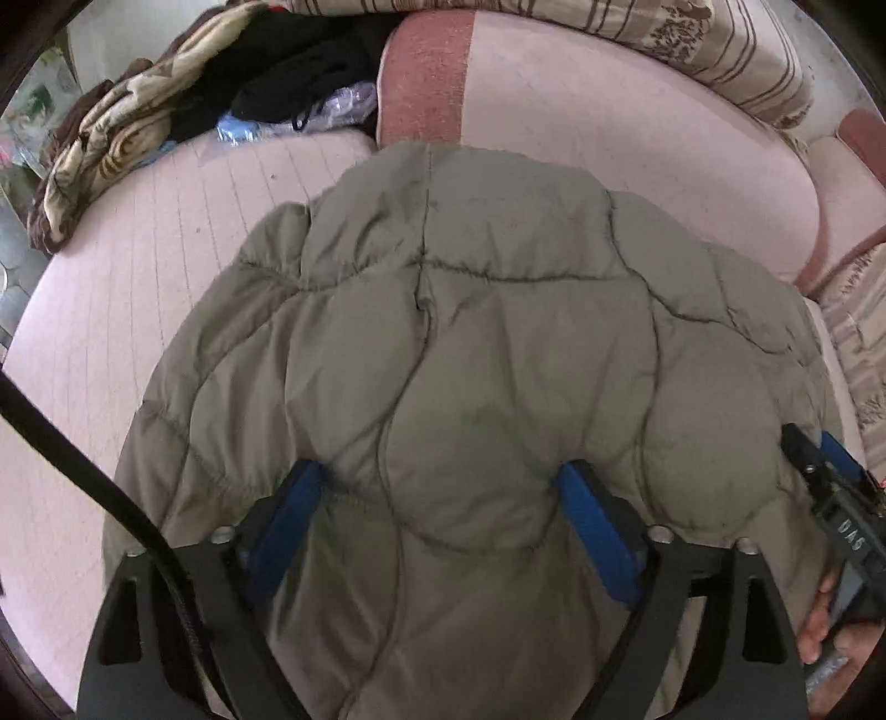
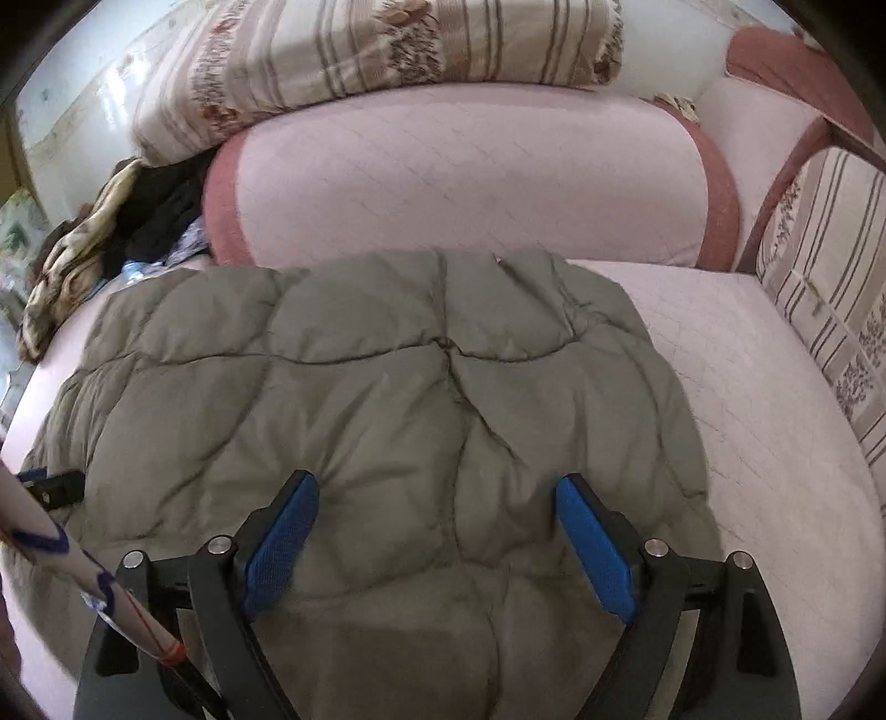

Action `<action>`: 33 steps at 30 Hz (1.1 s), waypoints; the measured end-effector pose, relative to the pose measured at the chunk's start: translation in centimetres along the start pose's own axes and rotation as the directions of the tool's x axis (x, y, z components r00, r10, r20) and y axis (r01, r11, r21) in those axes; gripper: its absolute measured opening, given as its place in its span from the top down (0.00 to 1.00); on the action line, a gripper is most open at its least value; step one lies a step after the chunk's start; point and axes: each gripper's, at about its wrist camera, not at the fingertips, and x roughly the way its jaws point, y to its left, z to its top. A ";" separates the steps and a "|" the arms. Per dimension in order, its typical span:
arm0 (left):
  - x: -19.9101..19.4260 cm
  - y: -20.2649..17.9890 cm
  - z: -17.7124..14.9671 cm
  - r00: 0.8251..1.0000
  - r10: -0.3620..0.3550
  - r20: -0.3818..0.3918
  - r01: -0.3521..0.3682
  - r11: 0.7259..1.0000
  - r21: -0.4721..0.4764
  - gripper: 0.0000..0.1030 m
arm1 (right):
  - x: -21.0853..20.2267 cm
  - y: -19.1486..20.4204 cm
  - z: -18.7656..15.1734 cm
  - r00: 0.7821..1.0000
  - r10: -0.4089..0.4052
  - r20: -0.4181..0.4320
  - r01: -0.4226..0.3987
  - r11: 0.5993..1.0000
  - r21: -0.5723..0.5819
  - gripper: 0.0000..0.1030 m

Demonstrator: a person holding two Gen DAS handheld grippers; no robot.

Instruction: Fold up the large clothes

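A grey-green quilted puffer jacket (image 1: 498, 343) lies spread on the pink sofa seat (image 1: 138, 288). It also shows in the right wrist view (image 2: 360, 387). My left gripper (image 1: 443, 476) is open, its blue pads pressed into the jacket's near edge, with padding bulging between them. My right gripper (image 2: 437, 487) is open above the jacket's near edge, its blue fingers on either side of a puffed panel. The right gripper shows at the right edge of the left wrist view (image 1: 830, 487), and the left gripper shows at the left edge of the right wrist view (image 2: 50, 487).
A pink back cushion with a rust border (image 2: 470, 177) stands behind the jacket. Striped floral cushions (image 2: 387, 50) lie on top and at the right (image 2: 830, 288). A pile of patterned blanket and black clothes (image 1: 166, 111) sits at the far left of the seat.
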 end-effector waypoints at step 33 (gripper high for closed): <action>-25.6 4.2 -18.7 0.694 0.453 0.560 -0.378 0.891 -0.252 0.06 | -15.1 0.8 -13.1 0.989 -0.048 0.138 0.043 0.998 0.042 0.07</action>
